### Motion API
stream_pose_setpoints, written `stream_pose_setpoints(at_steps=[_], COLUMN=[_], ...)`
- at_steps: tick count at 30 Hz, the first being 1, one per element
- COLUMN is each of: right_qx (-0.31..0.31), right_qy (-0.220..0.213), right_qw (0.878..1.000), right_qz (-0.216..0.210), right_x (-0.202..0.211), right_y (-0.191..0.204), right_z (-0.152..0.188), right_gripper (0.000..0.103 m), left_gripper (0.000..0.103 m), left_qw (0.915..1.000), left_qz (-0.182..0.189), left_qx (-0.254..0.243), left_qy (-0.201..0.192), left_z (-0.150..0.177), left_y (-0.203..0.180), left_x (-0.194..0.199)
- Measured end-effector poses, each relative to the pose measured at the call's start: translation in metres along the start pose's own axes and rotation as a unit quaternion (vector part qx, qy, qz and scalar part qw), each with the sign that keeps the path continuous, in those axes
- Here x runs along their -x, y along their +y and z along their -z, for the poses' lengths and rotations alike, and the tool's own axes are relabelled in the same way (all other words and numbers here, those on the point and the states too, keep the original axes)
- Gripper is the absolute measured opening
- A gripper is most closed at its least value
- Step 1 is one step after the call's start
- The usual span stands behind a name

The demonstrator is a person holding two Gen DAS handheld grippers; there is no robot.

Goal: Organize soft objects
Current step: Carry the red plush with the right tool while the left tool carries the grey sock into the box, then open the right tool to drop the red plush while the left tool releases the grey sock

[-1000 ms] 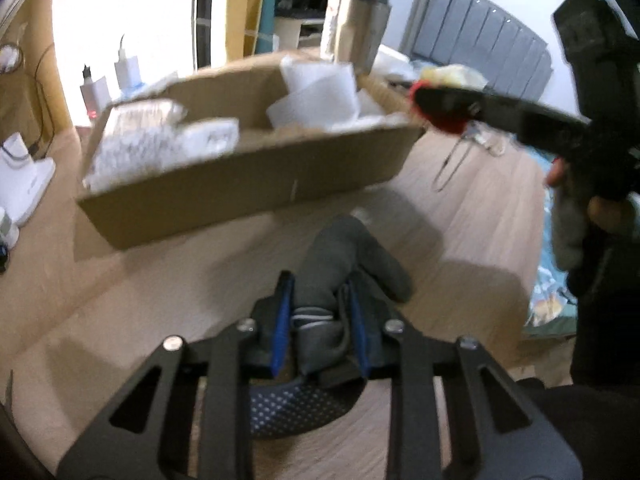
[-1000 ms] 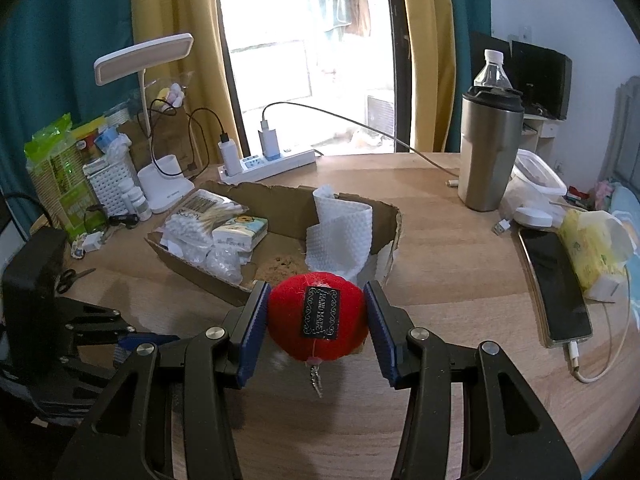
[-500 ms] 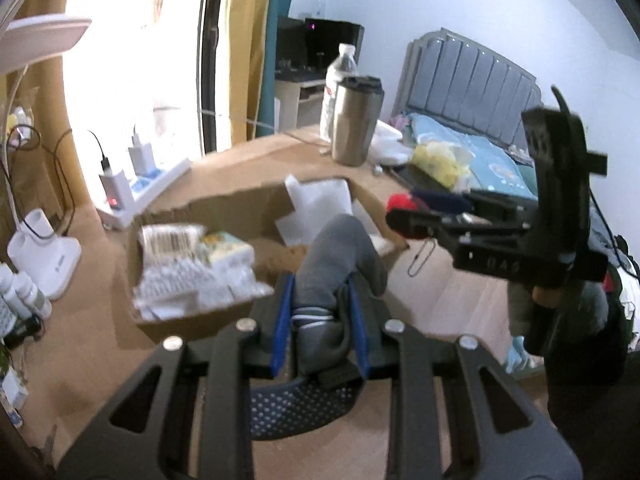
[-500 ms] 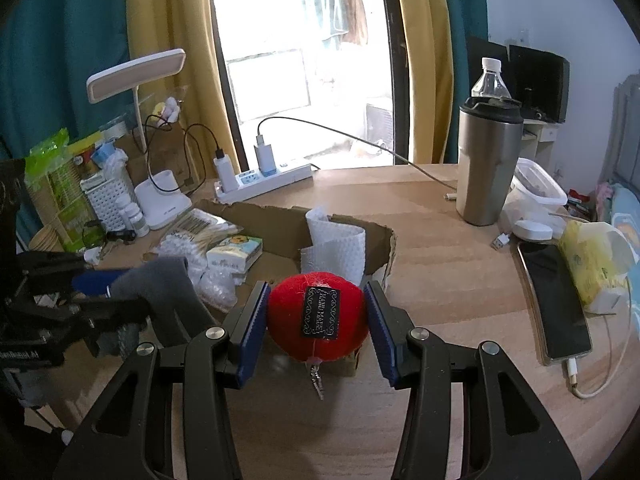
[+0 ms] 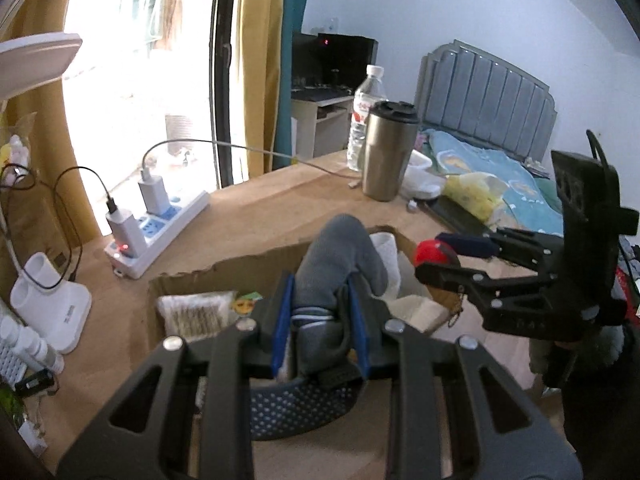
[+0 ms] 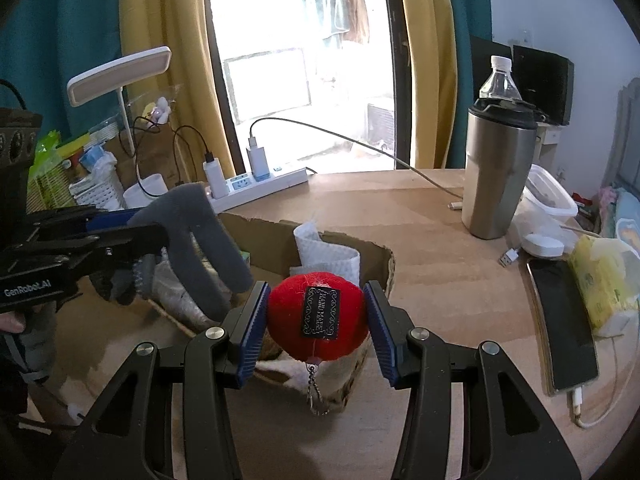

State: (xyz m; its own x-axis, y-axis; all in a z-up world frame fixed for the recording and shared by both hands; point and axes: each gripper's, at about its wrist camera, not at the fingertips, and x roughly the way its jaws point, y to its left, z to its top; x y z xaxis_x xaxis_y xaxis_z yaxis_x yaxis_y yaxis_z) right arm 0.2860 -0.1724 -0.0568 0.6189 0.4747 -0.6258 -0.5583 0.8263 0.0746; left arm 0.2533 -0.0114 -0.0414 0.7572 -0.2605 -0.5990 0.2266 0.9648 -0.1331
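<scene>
Left gripper [image 5: 320,316] clamped on a grey sock [image 5: 336,264]: soft knit, ribbed cuff with pale stripes pinched between the blue ridged pads, toe end flopping forward and drooping over the open cardboard box [image 5: 224,276]. In the right wrist view the same sock [image 6: 200,240] hangs bent like an inverted U above the box's left half. Right gripper [image 6: 316,320] closed on a red felt ball [image 6: 296,320], round and fuzzy, with a black woven label stitched to its face and a thin metal chain dangling beneath; it is held just above the near right corner of the box. Box is raw brown corrugated card with torn, uneven edges [image 6: 360,244]; inside sit a curled sheet of white bubble wrap [image 6: 320,248], crinkly clear packets [image 5: 196,316] and a small printed carton. Box rests on a light wood-grain table [image 6: 440,280]. Beyond it: a brushed-steel tumbler [image 6: 496,180] with black lid, a clear plastic bottle behind it, a white power strip [image 6: 260,184] with chargers plugged in, a dark glossy phone [image 6: 560,320] and a yellow tissue pack [image 6: 604,280] at right.
</scene>
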Motion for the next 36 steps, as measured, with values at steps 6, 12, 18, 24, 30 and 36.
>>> stream_pose_setpoints(at_steps=[6,12,18,24,30,36], right_qx=[-0.006,-0.006,-0.012,-0.018,-0.020,-0.016], right_qy=[0.002,0.010,0.014,0.017,0.004,-0.011], right_qw=[1.000,1.000,1.000,1.000,1.000,1.000], right_qz=[-0.004,-0.009,-0.009,0.000,0.009,0.015], right_x=[-0.014,-0.026,-0.034,-0.036,-0.023,-0.005], right_y=[-0.007,-0.010,-0.012,-0.014,-0.012,-0.005], right_z=[-0.003,-0.006,-0.008,-0.007,-0.008,-0.008], right_gripper=[0.051,0.051,0.052,0.055,0.068,0.070], left_gripper=[0.028,0.028,0.029,0.035,0.059,0.061], left_qw=[0.9999,0.9996,0.9990,0.9984,0.9993,0.9996], left_qz=[-0.001,-0.002,-0.002,-0.015,-0.012,-0.022], left_qx=[0.001,0.002,0.008,0.011,0.016,0.017], left_qy=[0.012,0.027,0.044,0.053,0.032,0.013], left_z=[-0.003,-0.003,-0.002,-0.004,-0.004,-0.004], left_y=[0.003,0.005,0.006,0.005,0.005,0.001], left_x=[-0.023,-0.044,-0.060,-0.058,-0.040,-0.018])
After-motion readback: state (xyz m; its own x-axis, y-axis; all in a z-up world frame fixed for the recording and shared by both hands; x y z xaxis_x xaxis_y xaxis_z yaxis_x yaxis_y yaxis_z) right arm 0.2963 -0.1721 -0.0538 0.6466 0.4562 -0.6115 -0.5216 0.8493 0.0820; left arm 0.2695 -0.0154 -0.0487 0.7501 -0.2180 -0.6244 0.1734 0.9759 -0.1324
